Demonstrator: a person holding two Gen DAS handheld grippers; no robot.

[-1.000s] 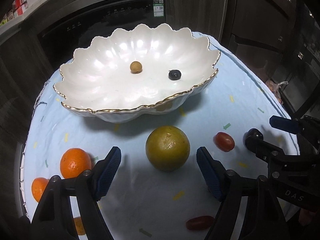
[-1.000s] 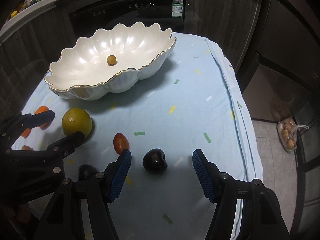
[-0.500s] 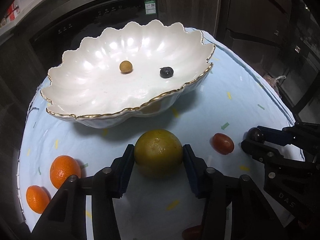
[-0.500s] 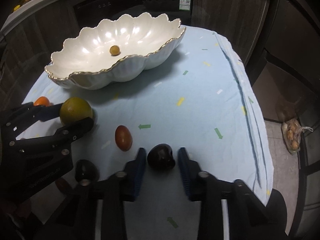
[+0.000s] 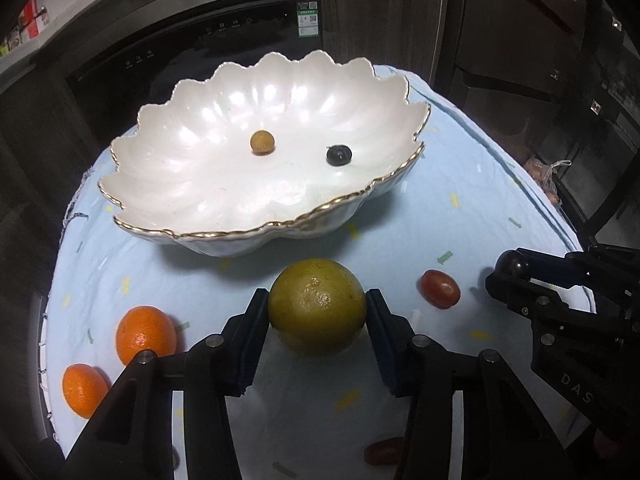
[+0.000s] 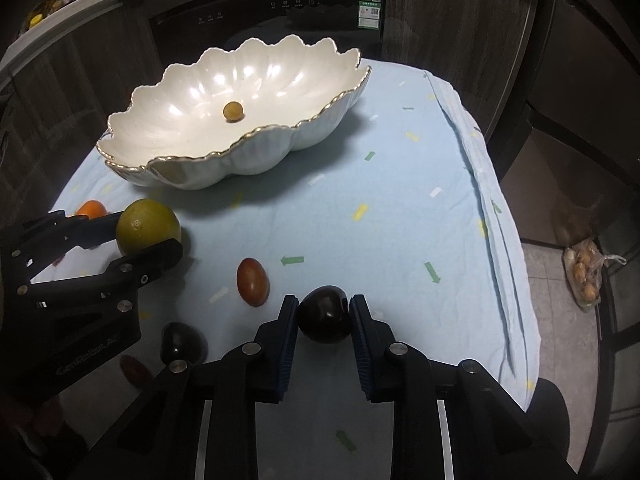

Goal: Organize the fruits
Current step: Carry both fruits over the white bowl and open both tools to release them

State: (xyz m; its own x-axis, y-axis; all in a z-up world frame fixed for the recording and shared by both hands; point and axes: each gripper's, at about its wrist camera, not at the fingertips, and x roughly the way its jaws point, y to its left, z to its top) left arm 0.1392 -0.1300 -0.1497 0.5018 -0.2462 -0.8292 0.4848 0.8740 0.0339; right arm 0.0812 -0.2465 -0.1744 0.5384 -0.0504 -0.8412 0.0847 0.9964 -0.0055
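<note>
A white scalloped bowl [image 5: 168, 176] with a gold rim stands at the far side of the table, also in the right wrist view as bowl [image 6: 180, 136]. Inside lie a small tan fruit [image 5: 262, 142] and a dark berry [image 5: 338, 154]. My left gripper [image 5: 317, 318] is shut on a large yellow-green citrus [image 5: 316, 300], with a blue pad pressed to each side. My right gripper [image 6: 324, 320] is shut on a dark plum [image 6: 325, 314]. Each gripper also shows at the edge of the other's view, with its fruit.
A light blue cloth [image 6: 400, 208] covers the table. Two oranges [image 5: 146, 334] lie at the near left. A red tomato [image 6: 252, 281] lies between the grippers. Another dark plum [image 6: 182, 342] and a red fruit [image 6: 134, 370] are near the front. A bag [image 6: 586, 272] sits on the floor at right.
Both grippers were open a second ago. The left one has closed on the yellow-green citrus, the right one on the dark plum. Both have held still since.
</note>
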